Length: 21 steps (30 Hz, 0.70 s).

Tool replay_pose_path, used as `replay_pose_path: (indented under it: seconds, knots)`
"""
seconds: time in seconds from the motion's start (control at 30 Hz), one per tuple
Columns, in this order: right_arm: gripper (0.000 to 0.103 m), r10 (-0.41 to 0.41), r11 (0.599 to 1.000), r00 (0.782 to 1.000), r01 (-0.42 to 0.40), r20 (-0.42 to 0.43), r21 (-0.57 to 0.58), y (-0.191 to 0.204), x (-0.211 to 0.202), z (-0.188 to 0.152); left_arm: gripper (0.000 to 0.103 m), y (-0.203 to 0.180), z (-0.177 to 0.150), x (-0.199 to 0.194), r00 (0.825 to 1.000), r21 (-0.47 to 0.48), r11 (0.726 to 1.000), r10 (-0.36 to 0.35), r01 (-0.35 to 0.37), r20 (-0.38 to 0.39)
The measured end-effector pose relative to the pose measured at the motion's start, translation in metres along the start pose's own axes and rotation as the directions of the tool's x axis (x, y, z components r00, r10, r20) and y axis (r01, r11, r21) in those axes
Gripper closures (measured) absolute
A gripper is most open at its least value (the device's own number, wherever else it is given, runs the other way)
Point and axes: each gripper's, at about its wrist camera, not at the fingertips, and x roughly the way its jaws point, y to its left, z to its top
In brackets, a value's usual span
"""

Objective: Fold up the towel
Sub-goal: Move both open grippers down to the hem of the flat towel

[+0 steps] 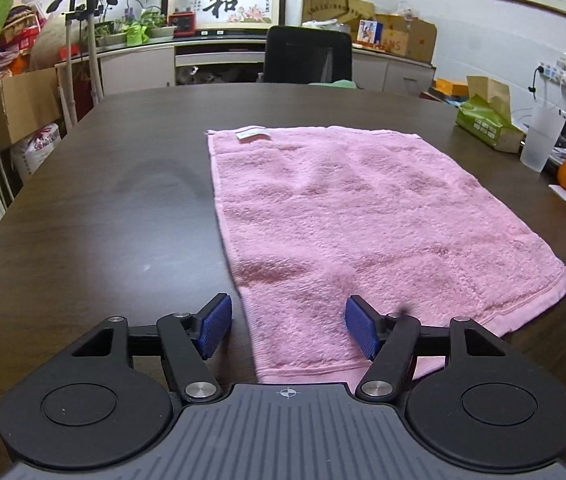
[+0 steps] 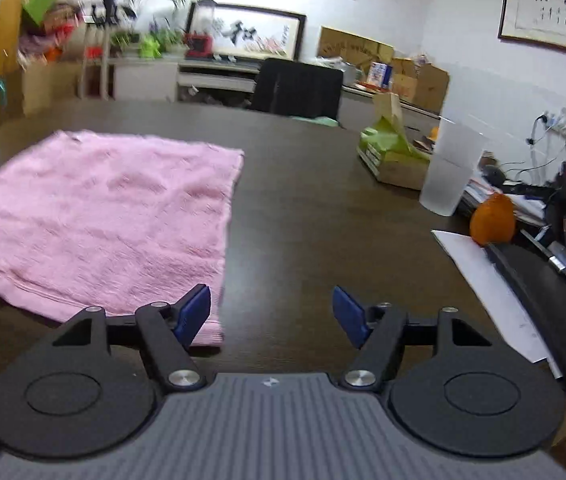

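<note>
A plain pink towel (image 1: 347, 216) with a white label (image 1: 251, 133) lies on a dark brown wood-grain table (image 1: 95, 216); the gripper pads (image 1: 215, 326) are blue.

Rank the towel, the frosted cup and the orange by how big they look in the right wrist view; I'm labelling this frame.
1. towel, by far the largest
2. cup
3. orange, smallest

The orange sits nearer the camera than the cup, partly hidden below, so their true sizes could be closer than they look.
</note>
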Motion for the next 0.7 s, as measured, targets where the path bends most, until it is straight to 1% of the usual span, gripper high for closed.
replay_pose_path:
  seconds: [0.07, 0.13, 0.2, 0.23, 0.37, 0.4, 0.5, 0.63, 0.7]
  knots:
    - [0.025, 0.104, 0.994, 0.995, -0.104, 0.001, 0.021, -0.004, -0.001, -0.003, 0.037, 0.005, -0.002, -0.004, 1.000, -0.012, 1.000, 0.003, -0.002, 0.009]
    - [0.025, 0.186, 0.982, 0.983, -0.186, -0.002, 0.037, -0.007, 0.000, -0.006, 0.036, 0.010, -0.004, -0.009, 1.000, -0.018, 1.000, 0.007, -0.007, 0.021]
    - [0.025, 0.238, 0.971, 0.971, -0.238, -0.008, 0.039, -0.006, 0.004, -0.009, 0.032, 0.013, -0.006, -0.013, 1.000, -0.019, 1.000, 0.008, -0.008, 0.030]
    - [0.025, 0.248, 0.968, 0.969, -0.247, -0.009, 0.041, -0.005, 0.006, -0.009, 0.031, 0.014, -0.008, -0.015, 0.999, -0.016, 1.000, 0.008, -0.008, 0.036]
    - [0.025, 0.279, 0.958, 0.960, -0.278, -0.011, 0.066, -0.006, 0.015, -0.011, 0.017, 0.013, -0.011, -0.022, 0.998, 0.003, 1.000, 0.013, -0.013, 0.057]
    - [0.025, 0.289, 0.955, 0.957, -0.287, -0.012, 0.078, -0.007, 0.017, -0.012, 0.015, 0.011, -0.012, -0.022, 0.998, 0.006, 1.000, 0.011, -0.011, 0.058]
    - [0.025, 0.300, 0.950, 0.954, -0.298, -0.006, 0.092, -0.008, 0.018, -0.013, 0.015, 0.005, -0.014, -0.023, 0.998, 0.018, 1.000, 0.002, -0.003, 0.057]
    - [0.025, 0.300, 0.952, 0.954, -0.299, -0.007, 0.071, -0.005, 0.020, -0.014, 0.015, -0.001, -0.016, -0.017, 0.999, 0.019, 1.000, -0.008, 0.007, 0.033]
    - [0.025, 0.292, 0.955, 0.956, -0.291, -0.009, 0.056, -0.002, 0.021, -0.014, 0.016, -0.006, -0.017, -0.015, 0.999, 0.032, 0.999, 0.005, -0.006, 0.031]
